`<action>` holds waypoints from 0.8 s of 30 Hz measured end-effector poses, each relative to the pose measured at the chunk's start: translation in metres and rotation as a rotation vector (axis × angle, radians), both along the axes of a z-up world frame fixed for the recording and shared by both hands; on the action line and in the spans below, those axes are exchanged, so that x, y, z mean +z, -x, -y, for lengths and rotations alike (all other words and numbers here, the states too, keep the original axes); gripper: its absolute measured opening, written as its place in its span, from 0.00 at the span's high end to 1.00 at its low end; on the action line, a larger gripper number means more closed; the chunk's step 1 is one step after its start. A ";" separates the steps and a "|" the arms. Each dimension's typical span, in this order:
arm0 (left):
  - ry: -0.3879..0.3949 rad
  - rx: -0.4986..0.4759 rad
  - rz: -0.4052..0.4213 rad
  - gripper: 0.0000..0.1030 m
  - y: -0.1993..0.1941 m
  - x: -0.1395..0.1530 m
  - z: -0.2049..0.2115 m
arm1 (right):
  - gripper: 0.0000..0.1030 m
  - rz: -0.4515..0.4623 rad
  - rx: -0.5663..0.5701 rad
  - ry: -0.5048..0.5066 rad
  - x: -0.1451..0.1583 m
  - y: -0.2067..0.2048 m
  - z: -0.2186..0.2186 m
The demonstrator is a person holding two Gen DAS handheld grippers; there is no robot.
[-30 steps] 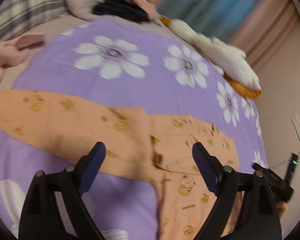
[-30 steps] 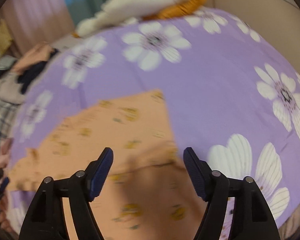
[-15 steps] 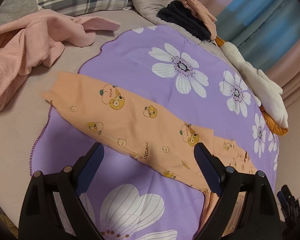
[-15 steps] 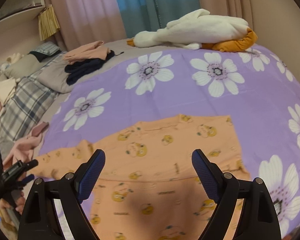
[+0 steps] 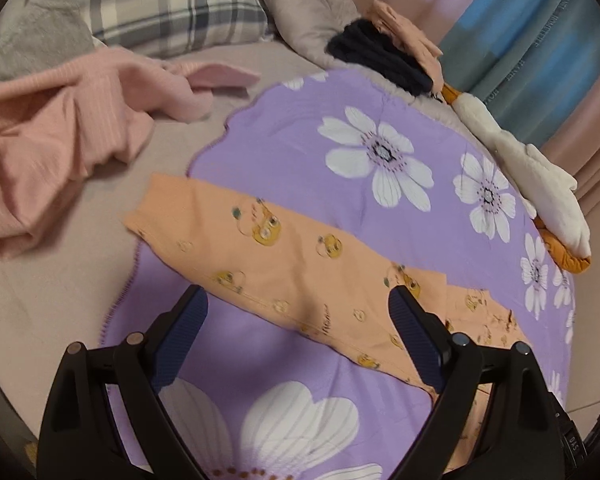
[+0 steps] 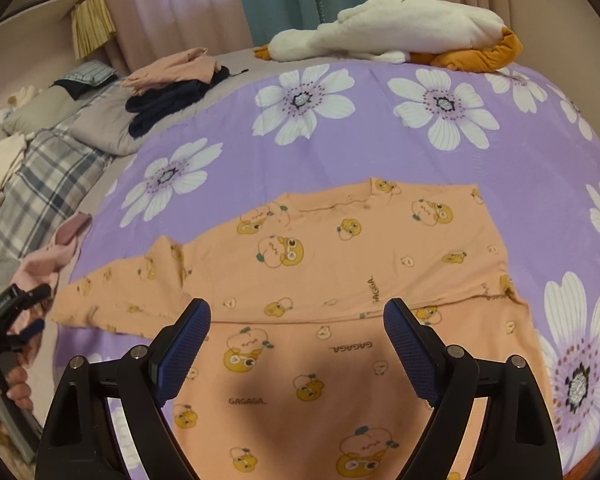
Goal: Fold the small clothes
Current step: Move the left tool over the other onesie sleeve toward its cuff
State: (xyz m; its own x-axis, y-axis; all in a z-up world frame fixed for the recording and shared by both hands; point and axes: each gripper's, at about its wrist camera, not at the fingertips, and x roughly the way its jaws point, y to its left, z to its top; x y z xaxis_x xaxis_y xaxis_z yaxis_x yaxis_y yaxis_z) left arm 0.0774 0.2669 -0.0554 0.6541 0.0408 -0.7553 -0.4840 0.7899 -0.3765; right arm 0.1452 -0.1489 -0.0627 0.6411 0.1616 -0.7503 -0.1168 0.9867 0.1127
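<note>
A small orange long-sleeved shirt with cartoon prints lies flat on a purple flowered sheet. Its right part is folded over the body, and one sleeve stretches out to the left, its cuff reaching the sheet's edge. My left gripper is open and empty, hovering above that sleeve. My right gripper is open and empty above the shirt's body. The left gripper also shows at the left edge of the right wrist view.
A pink garment lies crumpled on the beige bed left of the sheet. Plaid pillows, a stack of dark and peach clothes and a white plush goose lie along the far side. Curtains hang behind.
Both grippers have risen and pulled back from the shirt. The left one swung left along the outstretched sleeve toward the cuff; the right one now looks down on the whole body.
</note>
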 end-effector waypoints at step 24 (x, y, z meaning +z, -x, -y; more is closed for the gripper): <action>0.096 0.154 -0.078 0.28 0.007 -0.027 -0.053 | 0.15 -0.041 0.081 0.056 -0.016 -0.005 -0.035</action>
State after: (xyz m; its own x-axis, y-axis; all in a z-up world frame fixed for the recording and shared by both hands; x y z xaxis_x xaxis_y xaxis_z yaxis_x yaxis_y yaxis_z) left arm 0.0706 0.3197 -0.0822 0.5851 0.0615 -0.8087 -0.6273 0.6663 -0.4032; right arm 0.1501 -0.1137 -0.0790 0.5963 0.1689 -0.7848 -0.1927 0.9791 0.0643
